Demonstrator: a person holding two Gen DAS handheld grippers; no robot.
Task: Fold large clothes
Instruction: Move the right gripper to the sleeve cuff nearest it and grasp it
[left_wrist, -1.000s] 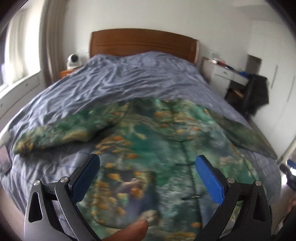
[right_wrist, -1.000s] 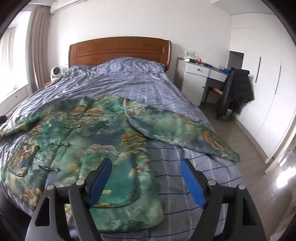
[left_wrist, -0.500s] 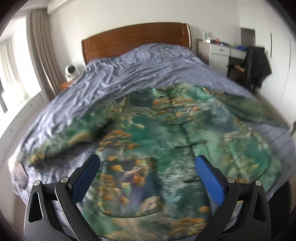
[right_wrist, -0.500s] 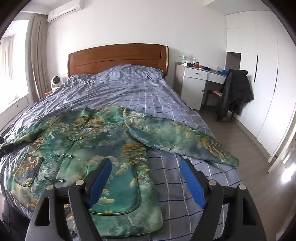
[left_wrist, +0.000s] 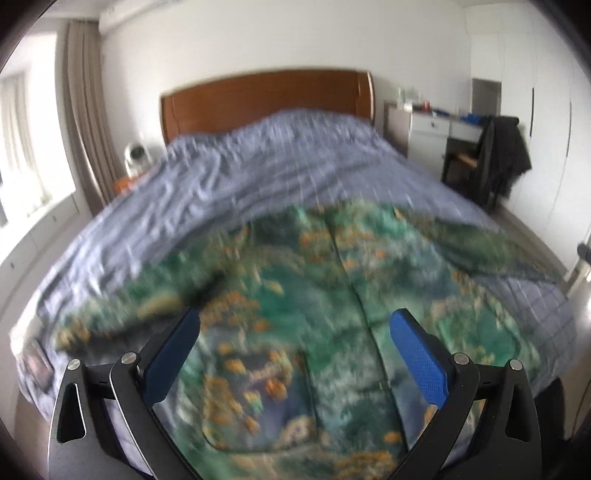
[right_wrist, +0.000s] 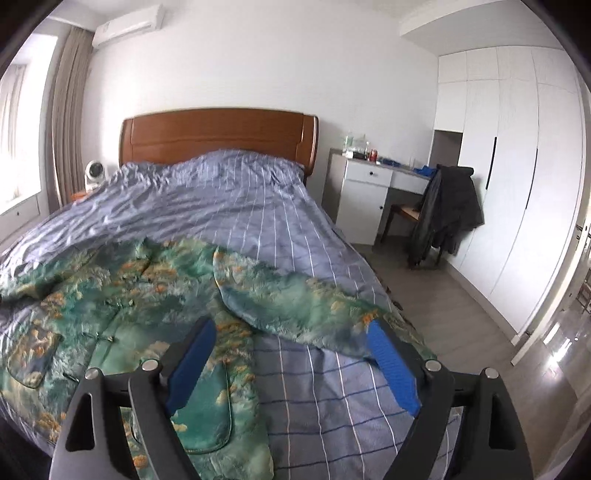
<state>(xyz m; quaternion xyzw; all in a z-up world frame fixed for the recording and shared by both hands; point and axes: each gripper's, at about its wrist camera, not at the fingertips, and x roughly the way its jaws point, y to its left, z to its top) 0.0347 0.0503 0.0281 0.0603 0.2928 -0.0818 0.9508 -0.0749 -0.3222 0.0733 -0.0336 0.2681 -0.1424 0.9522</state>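
Observation:
A large green jacket with orange floral print (left_wrist: 317, 295) lies spread flat, front up, on the near end of the bed, both sleeves stretched out sideways. It also shows in the right wrist view (right_wrist: 140, 295), with its right sleeve (right_wrist: 317, 306) reaching toward the bed's right edge. My left gripper (left_wrist: 293, 332) is open and empty above the jacket's lower front. My right gripper (right_wrist: 291, 343) is open and empty above the jacket's right hem and the sleeve. The left wrist view is blurred.
The bed has a blue-grey checked duvet (right_wrist: 251, 206) and a wooden headboard (right_wrist: 218, 133). A white desk (right_wrist: 365, 192) and a chair draped with a dark coat (right_wrist: 447, 210) stand to the right, before white wardrobes (right_wrist: 509, 184). A small fan (right_wrist: 95, 173) sits at left.
Both grippers have risen and tilted up, so more of the room shows. The left view has swung right along the jacket. Both stay open and empty.

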